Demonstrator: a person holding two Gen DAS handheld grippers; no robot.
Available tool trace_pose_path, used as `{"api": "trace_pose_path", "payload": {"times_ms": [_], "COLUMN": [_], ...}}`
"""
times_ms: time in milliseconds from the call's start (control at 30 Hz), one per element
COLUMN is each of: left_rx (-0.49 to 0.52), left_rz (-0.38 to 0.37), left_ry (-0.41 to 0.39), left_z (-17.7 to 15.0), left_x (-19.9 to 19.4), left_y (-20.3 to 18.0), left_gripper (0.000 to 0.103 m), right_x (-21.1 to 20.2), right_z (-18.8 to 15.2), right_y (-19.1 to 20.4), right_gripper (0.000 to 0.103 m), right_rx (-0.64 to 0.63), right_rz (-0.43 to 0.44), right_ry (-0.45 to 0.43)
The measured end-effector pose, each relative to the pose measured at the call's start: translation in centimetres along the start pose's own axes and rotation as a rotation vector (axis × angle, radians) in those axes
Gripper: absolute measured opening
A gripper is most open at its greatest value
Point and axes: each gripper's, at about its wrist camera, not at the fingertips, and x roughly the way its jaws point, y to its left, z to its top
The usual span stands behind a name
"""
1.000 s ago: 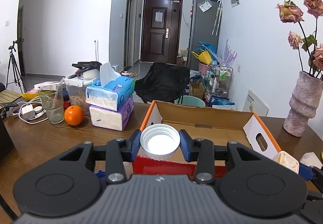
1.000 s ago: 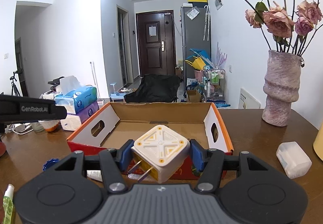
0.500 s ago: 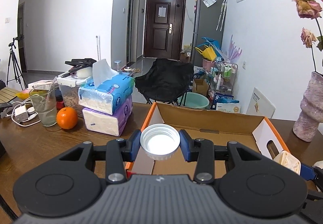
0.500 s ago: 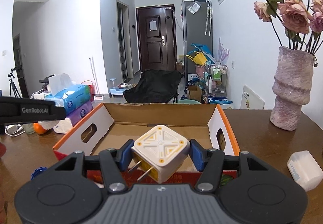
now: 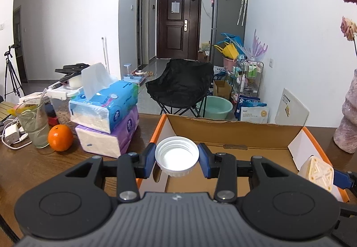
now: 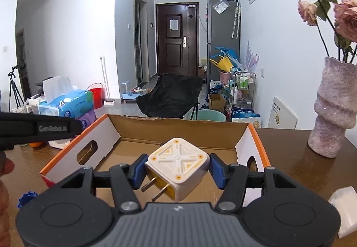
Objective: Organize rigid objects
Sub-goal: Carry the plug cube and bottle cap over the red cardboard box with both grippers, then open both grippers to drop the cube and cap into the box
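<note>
A white screw cap [image 5: 177, 159] sits between the blue pads of my left gripper [image 5: 177, 160], which is shut on it above the left end of an open cardboard box [image 5: 234, 130]. My right gripper [image 6: 176, 169] is shut on a white and yellow plug adapter [image 6: 177, 167], its two prongs pointing down toward me, held over the same box [image 6: 178, 130]. The adapter [image 5: 316, 172] also shows at the right edge of the left wrist view. The left gripper's black body [image 6: 38, 130] crosses the left side of the right wrist view.
Stacked tissue packs [image 5: 104, 113], an orange [image 5: 60, 137] and a glass [image 5: 33, 124] stand left of the box. A pink vase [image 6: 332, 111] with dried roses stands to the right. A white block [image 6: 344, 209] and a blue cap [image 6: 25, 198] lie on the wooden table.
Both grippers have moved forward with their loads, from in front of the box's red near wall to above its inside. Neither grip has changed.
</note>
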Motion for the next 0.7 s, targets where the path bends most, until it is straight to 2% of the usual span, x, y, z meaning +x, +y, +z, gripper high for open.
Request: {"api": "trace_pose_path", "payload": {"times_ms": [700], "left_rx": [0.057], "left_rz": [-0.012], "left_ry": [0.1], "left_z": [-1.1], "left_x": [4.8], "left_y": [-1.3], "left_gripper": [0.042], "right_x": [4.0], "right_z": [0.1], "right_y": [0.6], "right_gripper": [0.058], "right_rx": [-0.041], "right_rz": [-0.021], "right_ry": [0.07]}}
